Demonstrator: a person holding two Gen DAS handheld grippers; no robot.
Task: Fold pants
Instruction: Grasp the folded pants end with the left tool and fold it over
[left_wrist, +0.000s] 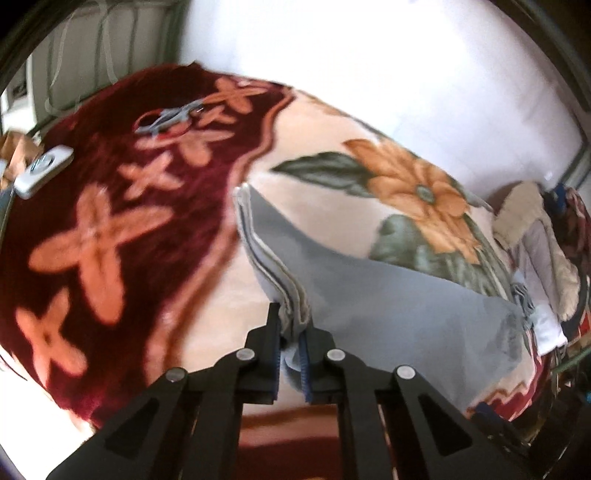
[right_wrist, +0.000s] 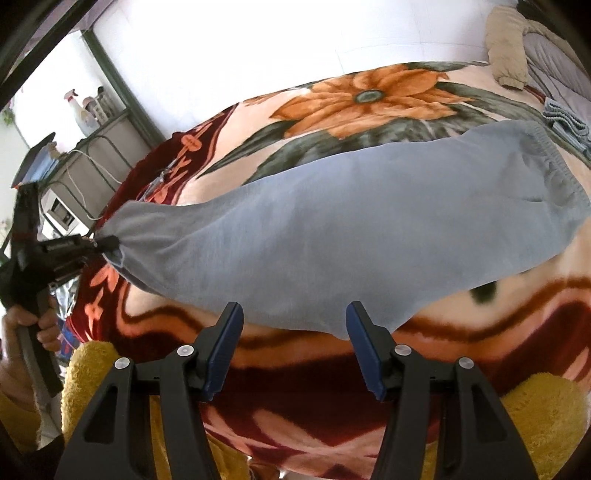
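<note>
Grey-blue pants (right_wrist: 314, 236) lie lengthwise on a floral blanket (right_wrist: 362, 96), waistband at the right, leg cuffs at the left. My left gripper (left_wrist: 291, 332) is shut on the stacked cuff ends of the pants (left_wrist: 388, 295) and lifts them off the blanket. It also shows in the right wrist view (right_wrist: 107, 245), pinching the cuffs at the left. My right gripper (right_wrist: 293, 325) is open and empty, jaws wide apart, just in front of the near edge of the pants at mid-leg.
A grey phone-like device (left_wrist: 44, 170) and a tangle of cord (left_wrist: 166, 120) lie on the dark red part of the blanket (left_wrist: 92, 221). Piled clothes (left_wrist: 535, 258) sit at the bed's far right. A shelf with bottles (right_wrist: 88, 110) stands by the wall.
</note>
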